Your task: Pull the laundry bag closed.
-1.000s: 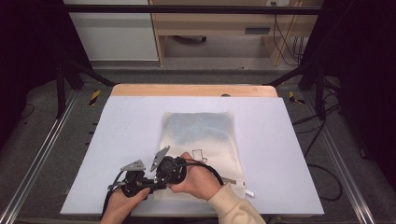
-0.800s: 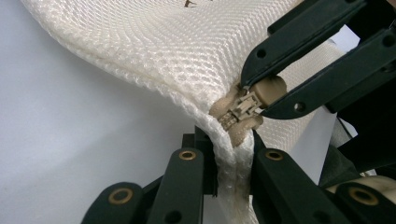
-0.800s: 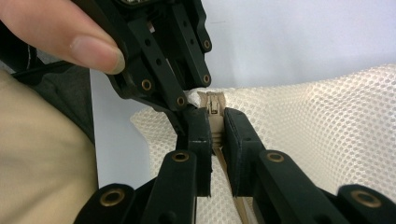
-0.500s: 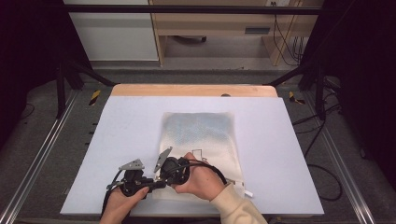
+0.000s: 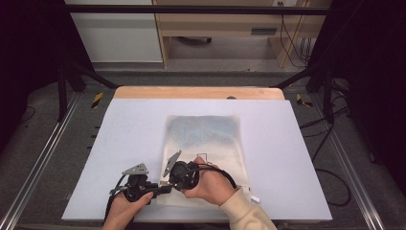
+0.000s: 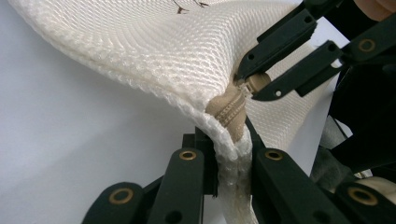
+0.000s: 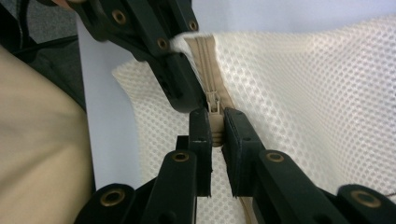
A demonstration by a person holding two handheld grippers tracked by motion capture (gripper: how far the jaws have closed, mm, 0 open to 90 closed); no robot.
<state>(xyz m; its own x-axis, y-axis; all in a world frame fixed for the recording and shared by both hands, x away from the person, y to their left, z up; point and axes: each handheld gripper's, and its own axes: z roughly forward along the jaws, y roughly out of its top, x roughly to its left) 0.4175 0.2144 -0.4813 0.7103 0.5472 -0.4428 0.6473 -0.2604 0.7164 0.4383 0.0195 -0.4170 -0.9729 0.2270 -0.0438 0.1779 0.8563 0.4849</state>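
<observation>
The mesh bag (image 5: 203, 153) is lying mid-table, its near-left corner lifting off the white table (image 5: 287, 143), which is lying bare on all sides. The left gripper (image 6: 232, 156) is clamping that corner's seam; the right gripper (image 7: 215, 128) is pinching the zipper pull (image 7: 214, 109) just beside it.

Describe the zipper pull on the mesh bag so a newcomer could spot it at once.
On the white table lies a cream mesh bag, its near-left corner lifted by the left gripper. From that corner a tan zipper runs along the bag's edge. The zipper pull is the small tan tab pinched between the right gripper jaws, smooth and solid against the dimpled mesh around it.
</observation>
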